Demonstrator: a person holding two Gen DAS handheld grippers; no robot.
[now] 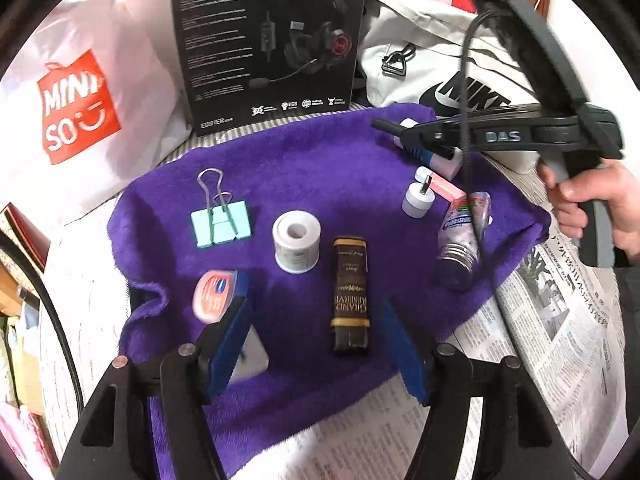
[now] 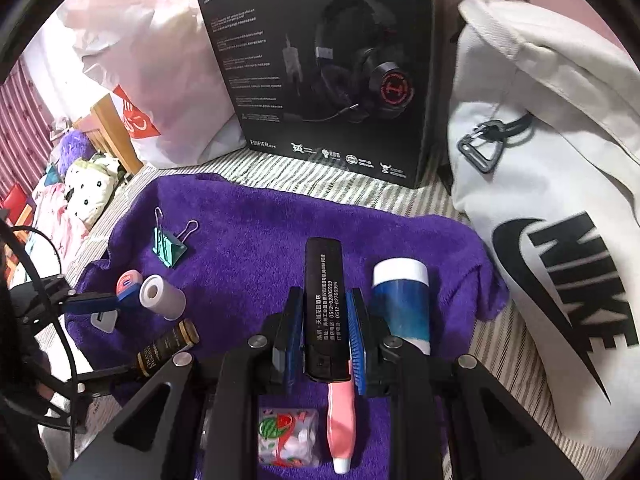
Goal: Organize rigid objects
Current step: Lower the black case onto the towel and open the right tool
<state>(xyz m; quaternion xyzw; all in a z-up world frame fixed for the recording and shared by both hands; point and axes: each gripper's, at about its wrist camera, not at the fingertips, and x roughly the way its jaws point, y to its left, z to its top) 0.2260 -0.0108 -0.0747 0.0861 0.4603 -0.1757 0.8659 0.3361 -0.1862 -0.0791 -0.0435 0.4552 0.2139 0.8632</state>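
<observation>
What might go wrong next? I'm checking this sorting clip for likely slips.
The right gripper pinches the slim black stick by its lower part only, so it could pivot or slide out. Setting it down may knock the blue-and-white tube beside it. The open left gripper straddles the brown tube and could nudge it.

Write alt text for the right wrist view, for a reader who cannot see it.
The right tongs are shut on a slim black stick with white print, held above a purple towel. On the towel lie a mint binder clip, a white tape roll and a blue-and-white tube. A black headset box and a white Nike bag stand behind.
</observation>
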